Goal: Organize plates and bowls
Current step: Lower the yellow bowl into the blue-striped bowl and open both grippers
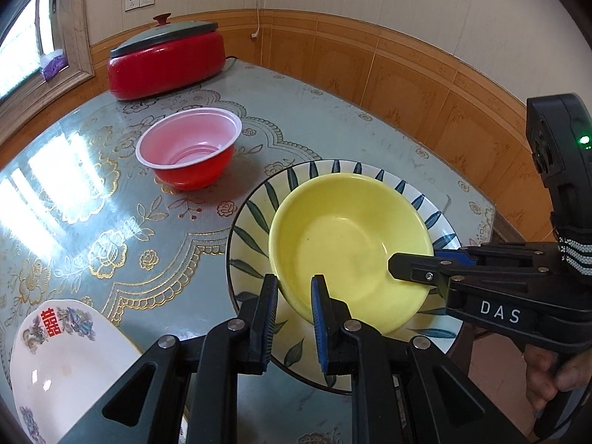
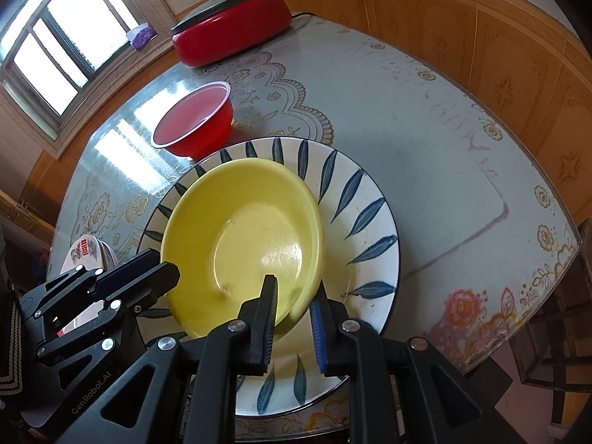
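Yellow plastic fills the middle of both my wrist views: the yellow bowl [image 1: 347,244] sits inside the leaf-patterned plate [image 1: 255,218], shifted toward the plate's left side, and it looks slightly tilted. My left gripper [image 1: 294,296] straddles the bowl's near rim, one finger outside the wall and one inside, jaws drawn in and clamped on that rim. My right gripper [image 2: 294,296] does the same on the opposite edge, its left finger inside the bowl and its blue-padded finger [image 2: 318,329] outside. The rim lies between the pads, but I cannot make out for sure whether both pads press it.

From the left wrist I see the right gripper coming in from the side, a hand [image 1: 551,377] wrapped round its handle.

Beyond the plate stands a red bowl [image 1: 190,148] with a pale inside, apart from everything else. At the far edge of the glass-topped table [image 1: 333,111] sits a red electric pot [image 1: 166,59] with a grey lid. Near my left gripper, at the table's near corner, lies a white plate [image 1: 70,355] with floral print and a red character.
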Demonstrator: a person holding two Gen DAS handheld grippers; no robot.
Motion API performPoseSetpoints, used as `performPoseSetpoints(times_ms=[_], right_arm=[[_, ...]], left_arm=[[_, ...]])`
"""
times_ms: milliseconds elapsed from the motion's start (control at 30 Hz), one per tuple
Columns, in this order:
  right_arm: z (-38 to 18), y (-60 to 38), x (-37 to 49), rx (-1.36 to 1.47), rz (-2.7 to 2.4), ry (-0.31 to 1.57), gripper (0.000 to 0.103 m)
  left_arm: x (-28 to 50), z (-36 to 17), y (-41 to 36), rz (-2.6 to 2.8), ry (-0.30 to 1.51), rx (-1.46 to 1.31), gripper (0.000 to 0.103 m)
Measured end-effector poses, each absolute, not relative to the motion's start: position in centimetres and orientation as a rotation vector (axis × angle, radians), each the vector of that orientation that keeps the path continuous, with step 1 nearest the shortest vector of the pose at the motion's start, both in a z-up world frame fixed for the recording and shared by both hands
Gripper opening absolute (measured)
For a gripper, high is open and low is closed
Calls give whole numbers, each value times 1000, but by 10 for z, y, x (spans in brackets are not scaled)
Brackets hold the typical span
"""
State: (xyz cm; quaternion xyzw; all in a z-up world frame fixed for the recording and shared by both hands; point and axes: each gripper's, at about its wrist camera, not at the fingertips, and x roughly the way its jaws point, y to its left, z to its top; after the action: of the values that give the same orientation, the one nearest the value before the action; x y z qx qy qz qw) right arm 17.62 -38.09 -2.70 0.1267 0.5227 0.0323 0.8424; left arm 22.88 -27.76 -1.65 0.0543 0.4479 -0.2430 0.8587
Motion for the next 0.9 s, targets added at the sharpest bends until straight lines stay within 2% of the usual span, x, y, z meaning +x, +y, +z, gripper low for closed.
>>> performPoseSetpoints(times_ms=[400,500,833,900], right_arm=[[-26,-370,172,175,38,1101,25],[-24,-371,170,167,25,1094,30],[-16,-372,162,160,-10,1067,32],[-14,-373,159,164,-15,1060,32]], left_arm=[[224,-19,-278,-528,944,99,21],[223,-19,-277,-532,949,97,22],[218,-17,-273,-530,943,89,24],[216,-17,-272,-530,943,89,27]])
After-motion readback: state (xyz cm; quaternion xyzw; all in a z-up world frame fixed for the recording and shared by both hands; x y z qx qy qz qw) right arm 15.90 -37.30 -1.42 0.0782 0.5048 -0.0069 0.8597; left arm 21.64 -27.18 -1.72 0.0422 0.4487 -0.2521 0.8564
